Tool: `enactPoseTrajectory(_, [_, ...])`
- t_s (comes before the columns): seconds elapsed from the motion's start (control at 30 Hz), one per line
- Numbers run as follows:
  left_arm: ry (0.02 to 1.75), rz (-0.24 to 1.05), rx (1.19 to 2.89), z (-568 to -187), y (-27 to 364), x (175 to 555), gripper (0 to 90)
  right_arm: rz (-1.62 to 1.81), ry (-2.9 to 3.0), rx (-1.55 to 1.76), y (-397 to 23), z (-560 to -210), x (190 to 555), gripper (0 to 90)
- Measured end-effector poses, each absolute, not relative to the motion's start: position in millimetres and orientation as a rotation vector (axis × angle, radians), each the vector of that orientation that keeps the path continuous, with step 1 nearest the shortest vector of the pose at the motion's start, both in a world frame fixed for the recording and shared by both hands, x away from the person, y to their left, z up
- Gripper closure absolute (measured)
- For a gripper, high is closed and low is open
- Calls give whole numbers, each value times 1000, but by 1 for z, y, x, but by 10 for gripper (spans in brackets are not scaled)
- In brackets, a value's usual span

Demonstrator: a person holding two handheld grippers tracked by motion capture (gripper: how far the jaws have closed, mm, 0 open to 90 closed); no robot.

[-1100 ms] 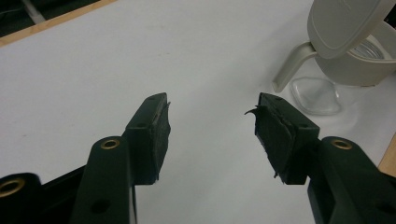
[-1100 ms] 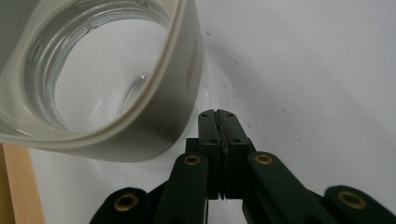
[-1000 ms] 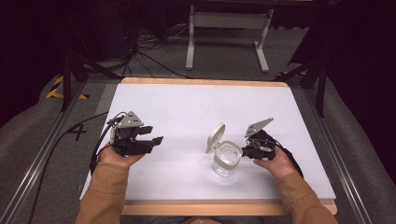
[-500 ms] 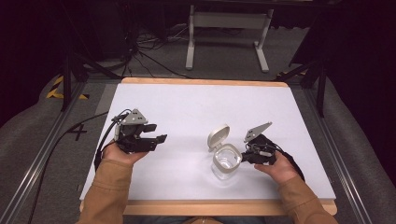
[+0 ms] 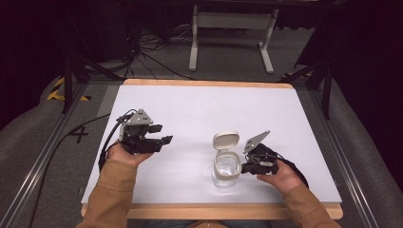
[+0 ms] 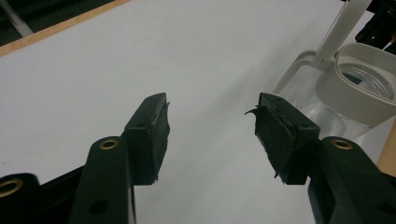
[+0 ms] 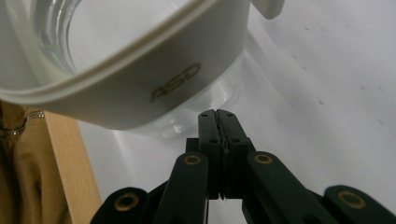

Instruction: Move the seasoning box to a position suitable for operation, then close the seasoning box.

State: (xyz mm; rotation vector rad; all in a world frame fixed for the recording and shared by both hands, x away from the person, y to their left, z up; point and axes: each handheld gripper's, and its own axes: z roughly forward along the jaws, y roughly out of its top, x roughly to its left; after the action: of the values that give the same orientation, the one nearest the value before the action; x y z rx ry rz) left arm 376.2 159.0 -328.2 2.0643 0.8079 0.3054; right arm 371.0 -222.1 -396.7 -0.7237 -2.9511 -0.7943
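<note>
The glass jar [image 5: 227,167] stands near the front edge of the table [image 5: 199,102], toward the person's right, with its white collar open and its lid [image 5: 225,141] flipped up behind it on the far side. Everything else is placed from this jar.

Closest to it, the right gripper [image 5: 246,167] sits just beside the jar's right wall. In the right gripper view its two black jaws are pressed flat together with nothing between them, the tips [image 7: 218,122] low against the clear glass under the collar [image 7: 154,70]; whether they actually touch the glass I cannot tell. The right hand [image 5: 281,175] lies low behind it, forearm coming in from the front edge, gripper pointing toward the jar.

The risk, as I judge it, is a sideways shove: closed jaws that near a light, open jar close to the table's front edge could slide or tip it, and the raised lid makes it top-heavy toward the back. A push from the right would send it leftward, not off the edge, but a twist of the wrist could.

Farther off, well to the jar's left, the left gripper [image 5: 159,134] is held above the table in the left hand [image 5: 124,153], jaws spread wide and empty, aimed across at the jar [image 6: 355,93].
</note>
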Motion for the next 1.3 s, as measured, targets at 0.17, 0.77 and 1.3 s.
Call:
enactPoseTrajectory(0.17, [795,304,2072,-328,157,378,445,-789,-2949,-701,-219,-397,367,893])
enactPoseTrajectory(0.77, [788,294,2070,-326,151,380,446,-944,-2921,-734,-233,-381,364,893])
enactPoseTrajectory(1.3, [804,311,2075,-329,155,375,446,-1421,-2755,-950,-264,-346,377,893])
